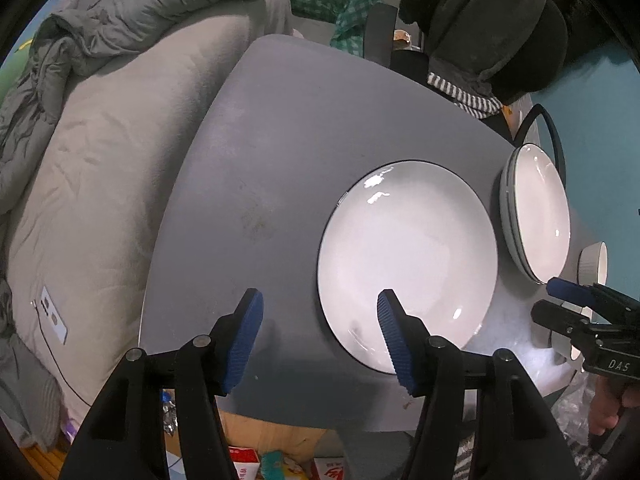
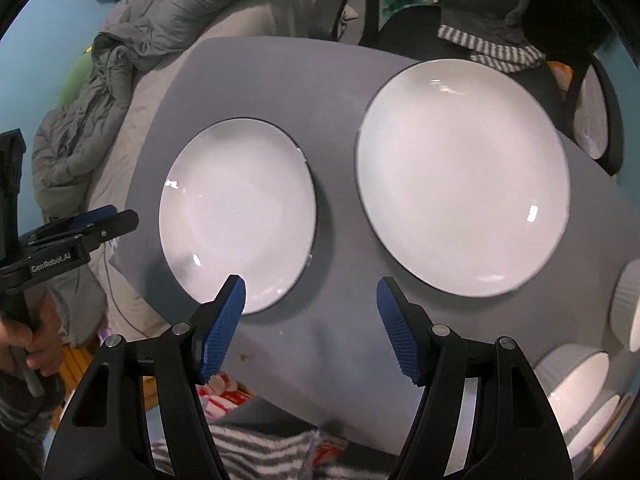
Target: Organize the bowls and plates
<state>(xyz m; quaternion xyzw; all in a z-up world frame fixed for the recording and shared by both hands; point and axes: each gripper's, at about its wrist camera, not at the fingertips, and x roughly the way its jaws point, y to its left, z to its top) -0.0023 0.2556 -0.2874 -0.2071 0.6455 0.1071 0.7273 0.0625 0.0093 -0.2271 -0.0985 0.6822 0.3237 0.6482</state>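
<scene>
I am looking down on the grey table (image 1: 280, 152), with a bed (image 1: 108, 184) of rumpled bedding lying beside it on the left-wrist view's left. Two white plates are sitting on the table, near each other but apart and not stacked. The bigger plate (image 2: 460, 176) is lying toward the far right, and in the left-wrist view it is showing banded edges, so it may already be a small stack; I cannot tell for sure. The smaller plate (image 1: 408, 264) is lying alone, nearer my left side.

At the table's right edge I am seeing ribbed white bowls (image 2: 576, 376), at least two of them close together near the corner, though the fisheye is squashing them and I cannot tell whether any are nested.

My left gripper (image 1: 320, 340) is pointing down with its jaws standing about half apart, holding nothing; one blue pad is showing over the smaller plate's near rim, the other over bare table. My right gripper (image 2: 312, 324) is hanging with jaws wide, empty, over the bare strip between the two plates.

As I am judging it, the job is barely under way: plates are needing to go onto one pile, bowls into another, and nothing is yet in either grip
</scene>
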